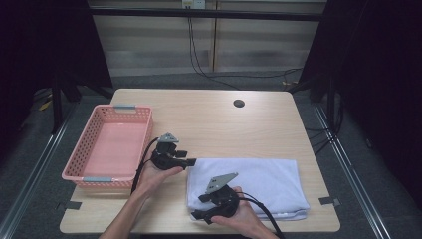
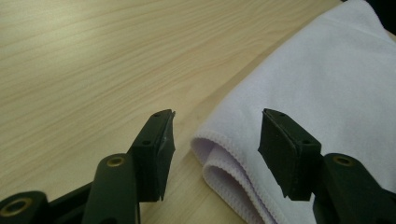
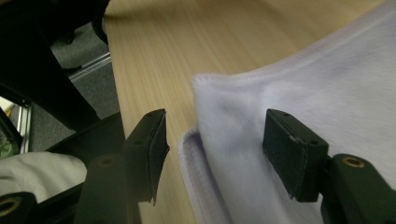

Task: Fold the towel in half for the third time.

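A folded white towel lies on the front right part of the wooden table. My left gripper is held at the towel's far left corner, pointing right. In the left gripper view that gripper stands open, and the layered corner of the towel lies between and ahead of its jaws, untouched. My right gripper sits at the towel's near left corner. In the right gripper view it is open, with the towel edge between its jaws and the pads off the cloth.
An empty pink mesh basket stands at the table's left side, close to my left hand. A round cable hole is in the far middle of the table. Bare wood stretches behind the towel. The table's front edge runs just below my right hand.
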Demonstrator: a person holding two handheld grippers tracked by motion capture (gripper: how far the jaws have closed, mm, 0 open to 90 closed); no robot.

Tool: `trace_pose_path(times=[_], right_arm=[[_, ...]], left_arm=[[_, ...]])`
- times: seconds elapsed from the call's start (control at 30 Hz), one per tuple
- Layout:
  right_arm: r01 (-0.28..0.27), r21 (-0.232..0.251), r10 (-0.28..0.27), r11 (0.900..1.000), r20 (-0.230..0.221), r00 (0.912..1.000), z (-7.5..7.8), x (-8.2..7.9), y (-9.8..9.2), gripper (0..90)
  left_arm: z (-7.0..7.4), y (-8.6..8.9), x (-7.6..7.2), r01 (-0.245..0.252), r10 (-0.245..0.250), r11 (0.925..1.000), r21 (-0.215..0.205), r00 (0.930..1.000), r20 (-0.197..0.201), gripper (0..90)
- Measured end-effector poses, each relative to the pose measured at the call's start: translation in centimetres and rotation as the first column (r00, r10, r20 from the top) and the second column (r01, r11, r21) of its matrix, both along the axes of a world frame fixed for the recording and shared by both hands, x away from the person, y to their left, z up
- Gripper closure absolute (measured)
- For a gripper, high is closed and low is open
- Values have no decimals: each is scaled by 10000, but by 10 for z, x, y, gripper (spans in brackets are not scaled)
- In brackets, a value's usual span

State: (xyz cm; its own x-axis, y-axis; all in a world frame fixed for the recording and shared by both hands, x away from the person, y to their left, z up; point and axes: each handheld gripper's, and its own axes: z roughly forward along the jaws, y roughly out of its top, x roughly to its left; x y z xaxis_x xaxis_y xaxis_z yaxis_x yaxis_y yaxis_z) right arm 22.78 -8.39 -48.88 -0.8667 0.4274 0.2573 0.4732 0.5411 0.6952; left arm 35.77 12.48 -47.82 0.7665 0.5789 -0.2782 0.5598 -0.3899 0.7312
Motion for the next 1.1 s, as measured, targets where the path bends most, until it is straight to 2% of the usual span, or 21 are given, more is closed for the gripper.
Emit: trace_pose_path(times=[0.07, 0.13, 0.23, 0.3, 0.4, 0.53, 0.57, 0.63, 0.7, 0.73, 0.8, 0.87, 1.0, 1.03, 1.1], right_arm=[[-55, -29, 55, 10000, 50, 10000, -6, -1, 6, 386], [-34, -68, 36, 10000, 208, 9998, -7, -4, 6, 385], [-135, -262, 156, 9996, 848, 9963, -10, -12, 6, 391], [-136, -260, 170, 9996, 1364, 9905, -13, -16, 6, 402], [-202, -273, 248, 9994, 1778, 9837, -15, -19, 5, 436], [-325, -583, 465, 9978, 2572, 9652, -17, -25, 6, 440], [-248, -623, 403, 9977, 2611, 9645, -17, -26, 7, 441], [-232, -680, 407, 9974, 2678, 9626, -17, -25, 6, 499], [70, -685, 118, 9976, 2698, 9628, -16, -24, 5, 621], [93, -688, 94, 9976, 2657, 9640, -15, -21, 4, 654], [207, -562, -75, 9982, 2253, 9743, -14, -15, 2, 701], [335, -444, -244, 9985, 1913, 9812, -13, -13, 1, 716], [325, -537, -226, 9980, 1746, 9844, -11, -11, 1, 740], [268, -515, -177, 9983, 1710, 9851, -11, -10, 1, 741], [262, -544, -167, 9982, 1684, 9856, -10, -10, 1, 753]], left_arm=[[0, 0, -1, 51, -51, 10000, 50, 10000, 84, 442], [1, 2, 0, -115, 116, 9999, -57, 9999, 111, 442], [1, 6, 1, -319, 319, 9995, 2, 9995, 46, 434], [2, 8, 2, -421, 421, 9991, -41, 9991, 12, 424], [3, 10, 3, -545, 545, 9984, -144, 9985, -11, 423], [2, 10, 3, -289, 290, 9993, -252, 9996, 10, 423], [2, 10, 3, -349, 350, 9993, -167, 9994, 53, 423], [0, 9, 3, -323, 323, 9995, -68, 9995, -22, 424], [-3, 8, 5, -376, 377, 9992, 134, 9993, -74, 423], [-5, 7, 5, -304, 306, 9994, 185, 9994, -146, 423], [-8, 4, 6, -241, 246, 9994, 232, 9995, -203, 418], [-11, 2, 8, -285, 294, 9990, 335, 9991, -293, 399], [-16, -4, 8, -103, 119, 9987, 491, 9994, -312, 369], [-16, -5, 7, -8, 26, 9978, 668, 9997, -258, 372], [-18, -6, 7, 175, -150, 9980, 605, 9990, -413, 401]])
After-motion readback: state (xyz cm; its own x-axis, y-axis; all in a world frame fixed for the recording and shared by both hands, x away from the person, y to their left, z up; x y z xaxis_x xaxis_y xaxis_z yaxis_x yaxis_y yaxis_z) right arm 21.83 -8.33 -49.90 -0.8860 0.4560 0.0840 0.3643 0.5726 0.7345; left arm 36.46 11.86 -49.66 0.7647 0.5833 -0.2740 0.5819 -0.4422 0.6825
